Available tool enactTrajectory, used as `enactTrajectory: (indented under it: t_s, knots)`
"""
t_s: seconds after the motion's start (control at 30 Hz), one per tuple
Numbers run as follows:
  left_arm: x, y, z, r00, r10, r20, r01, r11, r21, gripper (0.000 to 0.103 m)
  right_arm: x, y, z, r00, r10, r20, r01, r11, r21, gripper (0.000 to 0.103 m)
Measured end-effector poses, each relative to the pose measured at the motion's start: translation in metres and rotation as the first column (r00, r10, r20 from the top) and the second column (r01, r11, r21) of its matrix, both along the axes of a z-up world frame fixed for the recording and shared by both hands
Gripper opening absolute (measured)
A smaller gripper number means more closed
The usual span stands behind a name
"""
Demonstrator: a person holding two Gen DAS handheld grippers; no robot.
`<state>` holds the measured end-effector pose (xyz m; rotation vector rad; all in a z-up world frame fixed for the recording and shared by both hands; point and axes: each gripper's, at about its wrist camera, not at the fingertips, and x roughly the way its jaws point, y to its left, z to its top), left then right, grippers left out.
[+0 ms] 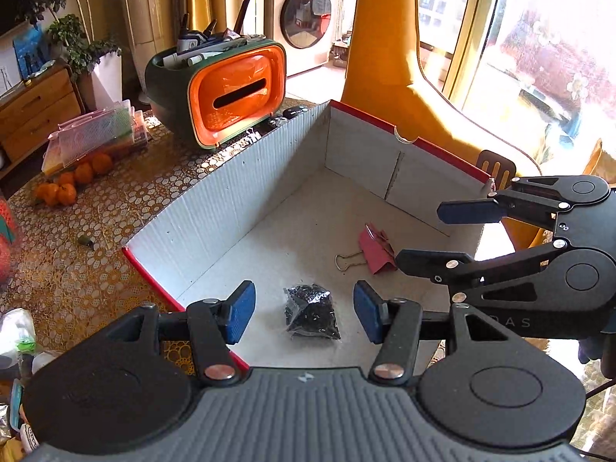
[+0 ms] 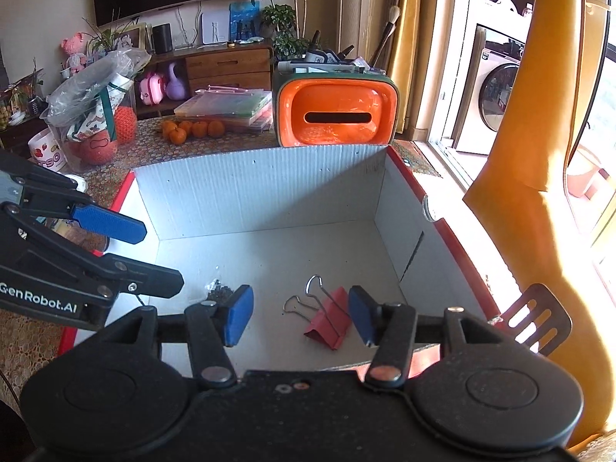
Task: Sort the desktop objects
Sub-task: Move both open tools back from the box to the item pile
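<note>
A: What is seen from the left wrist?
B: The left gripper [image 1: 304,312] is held apart and empty above the box [image 1: 238,188]; a black bag [image 1: 312,312] lies on its floor, a pink clip [image 1: 375,248] nearby.

A: And from the right wrist?
B: The right gripper [image 2: 301,315] is spread, nothing clamped, the clip [image 2: 327,321] lying below it in the box [image 2: 269,192].

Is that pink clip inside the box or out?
Inside: the pink clip lies on the box floor, between its white walls.
</note>
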<state>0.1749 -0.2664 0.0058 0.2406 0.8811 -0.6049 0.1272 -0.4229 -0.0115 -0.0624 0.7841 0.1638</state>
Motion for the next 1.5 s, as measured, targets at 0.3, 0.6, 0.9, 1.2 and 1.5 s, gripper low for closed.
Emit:
enactTrajectory:
  t_s: [0.3,0.6,0.9,1.2,1.5]
  knots:
    - [-0.034,0.029,0.022,0.997,0.045,0.064,-0.040,0.997,-0.068,0.055,-0.033,0.022,0.025,0.996,0.030,0.089,-0.030,1.000,-0.002,0.066]
    - [-0.069,0.067,0.031,0.988,0.091,0.128,-0.076,0.990,-0.115,0.055,-0.061,0.046,0.036,0.991,0.028,0.129,-0.027,1.000,-0.010,0.075]
    - [-0.095,0.097,0.038,0.975,0.125,0.183,-0.096,0.983,-0.158,0.067,-0.080,0.071,0.041,0.990,0.032,0.137,-0.030,0.999,-0.013,0.085]
    - [-0.111,0.134,0.038,0.960,0.192,0.202,-0.153,0.969,-0.194,0.083,-0.094,0.089,0.042,0.990,0.019,0.140,-0.020,1.000,0.003,0.093]
    - [-0.131,0.177,0.030,0.940,0.273,0.206,-0.225,0.948,-0.226,0.095,-0.098,0.112,0.036,0.990,0.022,0.141,-0.029,0.998,0.051,0.097]
